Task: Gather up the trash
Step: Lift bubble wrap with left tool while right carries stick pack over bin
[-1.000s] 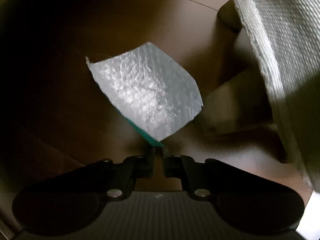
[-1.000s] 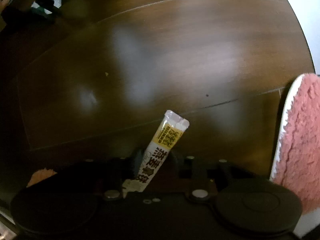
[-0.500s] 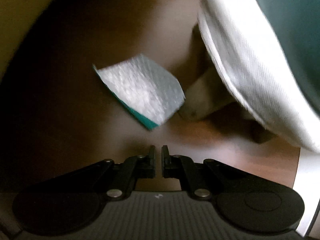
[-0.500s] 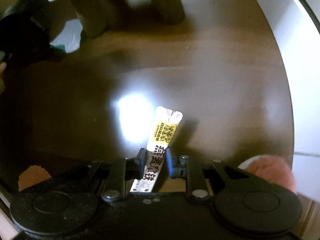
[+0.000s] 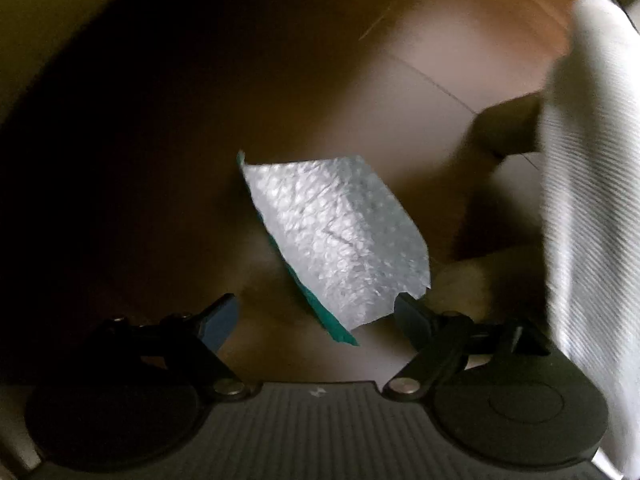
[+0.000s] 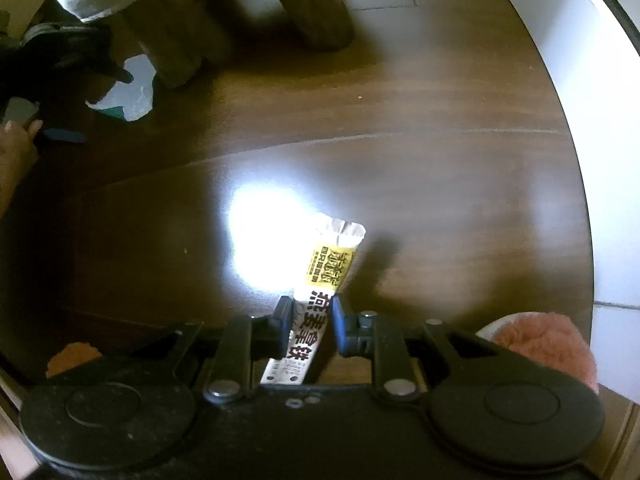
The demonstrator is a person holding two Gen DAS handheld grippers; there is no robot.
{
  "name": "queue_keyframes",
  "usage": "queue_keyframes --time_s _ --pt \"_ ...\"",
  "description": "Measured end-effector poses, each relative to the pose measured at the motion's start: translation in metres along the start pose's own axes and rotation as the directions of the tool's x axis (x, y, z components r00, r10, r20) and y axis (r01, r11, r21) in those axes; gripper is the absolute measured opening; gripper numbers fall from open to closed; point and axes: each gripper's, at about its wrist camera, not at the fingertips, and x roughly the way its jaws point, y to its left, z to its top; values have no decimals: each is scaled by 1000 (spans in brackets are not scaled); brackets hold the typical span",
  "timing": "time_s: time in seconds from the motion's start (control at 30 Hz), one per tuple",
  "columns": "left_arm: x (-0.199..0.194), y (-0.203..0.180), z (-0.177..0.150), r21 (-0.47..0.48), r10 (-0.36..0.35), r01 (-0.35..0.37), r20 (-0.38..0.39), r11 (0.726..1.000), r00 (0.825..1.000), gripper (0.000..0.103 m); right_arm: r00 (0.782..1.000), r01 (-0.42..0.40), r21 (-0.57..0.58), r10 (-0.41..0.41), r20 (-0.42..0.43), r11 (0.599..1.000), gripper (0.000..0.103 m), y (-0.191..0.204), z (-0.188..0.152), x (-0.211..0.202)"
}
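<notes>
The left gripper (image 5: 316, 316) hangs with its fingers spread wide above a silvery bubble-wrap scrap (image 5: 340, 240) with a teal underside lying on the dark wooden floor (image 5: 160, 160), while the right gripper (image 6: 307, 320) pinches a yellow-and-white sachet (image 6: 316, 292) upright between its fingers.

A dark brown wood-grain floor (image 6: 420, 168) carries everything, with a bright glare patch near its centre. A torn silvery bubble-wrap piece (image 5: 340, 240) with a teal underside lies flat on it. In the right wrist view the same piece sits at ten o'clock, beside wooden furniture legs (image 6: 312, 4) standing on the floor. Pale tiles (image 6: 616, 332) border the wood at three o'clock.
</notes>
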Motion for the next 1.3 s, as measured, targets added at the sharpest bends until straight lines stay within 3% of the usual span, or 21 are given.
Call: queue_keyframes --time_s 0.1,0.13,0.2,0.23,0.27,0.4,0.57,0.7,0.87,1.1,1.23,1.3 --pt "11 7 6 -50 -17 15 -40 999 999 50 1000 0 6 0 -2 1000 21 0 0 0" --pt "14 7 6 -42 -5 3 -46 999 999 33 1000 0 3 0 -2 1000 21 0 0 0" --pt "23 7 8 -31 2 -4 -61 1000 998 25 1000 1 -2 -1 0 1000 21 3 0 1" --pt "23 7 9 -25 1 -2 -57 1000 998 9 1000 1 -5 -1 -1 1000 21 3 0 1" --pt "24 7 9 -18 -1 0 -56 1000 998 6 1000 2 -6 -2 -2 1000 21 4 0 2" --pt "20 -1 1 39 10 -9 -46 999 999 2 1000 0 -18 0 2 1000 21 7 1 -1" --pt "4 -9 -24 174 33 -25 -46 984 998 2 1000 -11 -31 12 23 999 20 9 6 -17" --pt "-17 -10 -45 257 41 -23 -63 966 997 2 998 -20 -72 24 53 997 20 16 10 -45" --pt "-47 -7 -59 326 101 -66 -92 943 991 1 994 -13 -137 27 105 990 20 26 9 -94" --pt "-137 -4 -73 357 59 -33 -62 933 996 1 978 -3 -169 38 206 986 20 44 1 -182" --pt "-201 -8 -83 421 61 -56 0 905 998 1 963 14 -180 35 266 984 20 53 -15 -236" --pt "-237 -9 -87 432 28 -35 23 901 999 1 953 15 -181 41 301 983 20 57 -19 -263"
